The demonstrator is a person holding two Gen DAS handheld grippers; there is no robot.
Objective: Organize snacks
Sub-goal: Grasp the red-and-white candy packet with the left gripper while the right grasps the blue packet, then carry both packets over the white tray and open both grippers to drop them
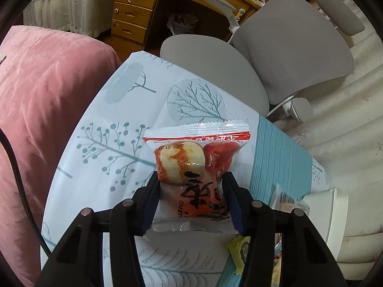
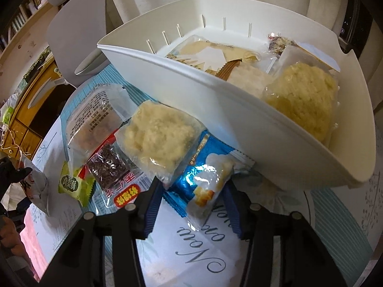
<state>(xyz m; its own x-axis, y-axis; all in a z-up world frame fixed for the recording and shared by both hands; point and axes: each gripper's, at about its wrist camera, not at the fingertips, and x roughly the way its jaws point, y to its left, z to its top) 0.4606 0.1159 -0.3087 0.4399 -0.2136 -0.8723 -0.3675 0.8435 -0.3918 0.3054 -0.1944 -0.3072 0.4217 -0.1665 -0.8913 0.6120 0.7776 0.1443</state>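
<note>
Left gripper (image 1: 191, 189) has its jaws clamped on the red date snack pack (image 1: 195, 167), lifted for binning I guess; right gripper (image 2: 191, 191) sits open around the blue packet (image 2: 205, 184) beside the white bin (image 2: 239, 110).

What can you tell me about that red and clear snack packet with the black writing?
The red and clear plastic snack packet is a sealed pouch with crimped ends, bold black characters and a printed date. Through its clear window show a pale round piece and a red one. The left tongs pinch its lower half from both sides, holding it over the white tree-patterned tablecloth.
</note>
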